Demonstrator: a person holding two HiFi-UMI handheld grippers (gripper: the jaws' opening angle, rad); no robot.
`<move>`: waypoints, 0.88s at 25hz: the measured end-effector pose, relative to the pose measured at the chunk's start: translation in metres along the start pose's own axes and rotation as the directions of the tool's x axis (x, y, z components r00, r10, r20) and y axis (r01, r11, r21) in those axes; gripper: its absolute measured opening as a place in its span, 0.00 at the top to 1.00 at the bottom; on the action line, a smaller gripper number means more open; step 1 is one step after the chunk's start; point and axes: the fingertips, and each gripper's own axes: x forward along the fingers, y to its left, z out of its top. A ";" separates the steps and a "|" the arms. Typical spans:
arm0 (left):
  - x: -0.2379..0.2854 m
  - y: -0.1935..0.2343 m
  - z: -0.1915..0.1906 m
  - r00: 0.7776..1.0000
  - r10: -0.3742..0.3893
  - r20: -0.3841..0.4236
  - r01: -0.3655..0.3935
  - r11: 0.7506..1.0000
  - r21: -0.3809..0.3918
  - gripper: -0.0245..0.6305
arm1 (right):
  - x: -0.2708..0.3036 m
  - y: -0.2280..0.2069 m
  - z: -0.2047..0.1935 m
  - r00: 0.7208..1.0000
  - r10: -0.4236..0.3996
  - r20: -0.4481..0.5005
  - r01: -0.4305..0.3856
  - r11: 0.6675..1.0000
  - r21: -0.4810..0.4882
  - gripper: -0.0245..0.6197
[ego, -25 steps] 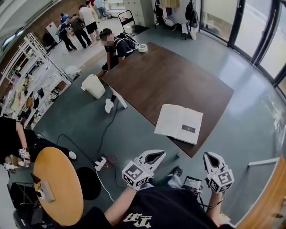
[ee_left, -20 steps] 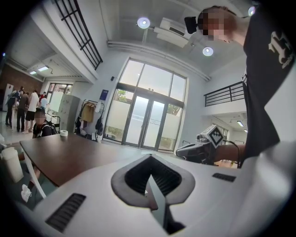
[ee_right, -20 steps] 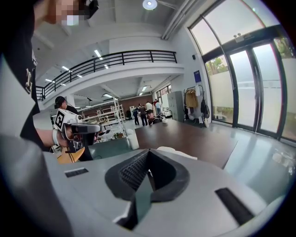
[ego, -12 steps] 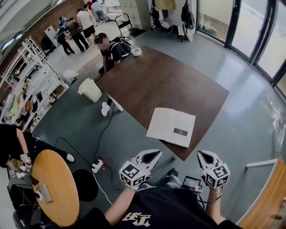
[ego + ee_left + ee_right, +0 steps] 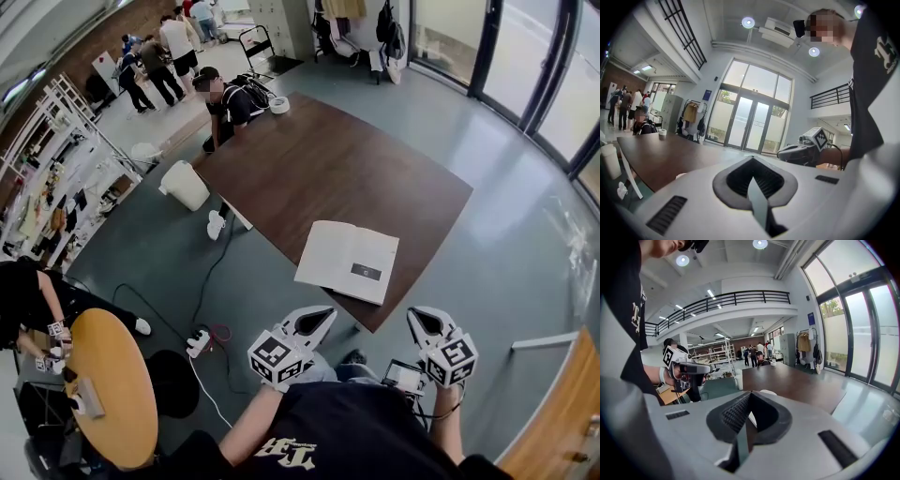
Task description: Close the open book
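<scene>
**Approach stage: book untouched**

The dark brown surface (image 5: pixel 347 159) carries the book (image 5: pixel 347 261) at its near corner. The book lies open and flat, pale pages up, with a small dark rectangle on the right-hand page. The left tool (image 5: pixel 317 317) and right tool (image 5: pixel 419 320) hang short of that corner, jaws together and empty. Judged: the next move calls for reaching in and lifting one cover's edge to fold it over.

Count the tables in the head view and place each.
2. A dark rectangular table stands mid-frame, the open book near its closest corner; a round wooden table stands at lower left. More may be hidden beyond the frame.
</scene>
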 end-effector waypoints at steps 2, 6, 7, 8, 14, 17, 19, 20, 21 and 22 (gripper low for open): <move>0.005 -0.002 0.002 1.000 -0.004 -0.001 0.004 1.000 0.005 0.95 | -0.003 -0.004 0.000 1.000 -0.002 0.007 0.002 1.000 0.005 0.98; 0.010 -0.006 0.003 1.000 -0.007 -0.002 0.007 1.000 0.000 0.95 | -0.009 -0.008 -0.002 1.000 -0.003 0.016 0.002 1.000 0.029 0.98; 0.011 -0.006 0.003 1.000 -0.007 0.000 0.007 1.000 0.001 0.95 | -0.009 -0.008 -0.001 1.000 -0.002 0.016 0.001 1.000 0.027 0.98; 0.012 -0.006 0.004 1.000 -0.007 0.003 0.007 1.000 0.003 0.95 | -0.010 -0.008 0.000 1.000 -0.001 0.016 0.001 1.000 0.022 0.98; 0.016 -0.003 0.004 1.000 0.000 0.013 0.000 1.000 -0.007 0.95 | -0.009 -0.008 0.003 1.000 0.011 0.021 -0.011 1.000 0.014 0.98; 0.017 -0.001 0.007 1.000 -0.010 0.018 0.010 1.000 -0.003 0.95 | -0.006 -0.004 0.010 1.000 0.020 0.022 -0.020 1.000 0.003 0.98; 0.026 0.009 0.007 1.000 -0.018 0.012 0.018 1.000 0.005 0.95 | 0.008 -0.007 0.018 0.999 0.031 0.023 -0.031 0.999 -0.020 0.98; 0.031 0.015 0.002 1.000 -0.019 0.000 0.019 1.000 0.000 0.95 | 0.014 -0.009 0.021 0.999 0.040 0.020 -0.039 0.999 -0.029 0.98; 0.035 0.018 -0.005 1.000 -0.018 -0.014 0.018 1.000 -0.008 0.95 | 0.018 -0.008 0.021 0.999 0.048 0.015 -0.047 0.998 -0.035 0.98; 0.038 0.020 -0.011 1.000 -0.017 -0.024 0.017 1.000 -0.018 0.95 | 0.020 -0.007 0.020 0.998 0.055 0.011 -0.055 0.998 -0.039 0.98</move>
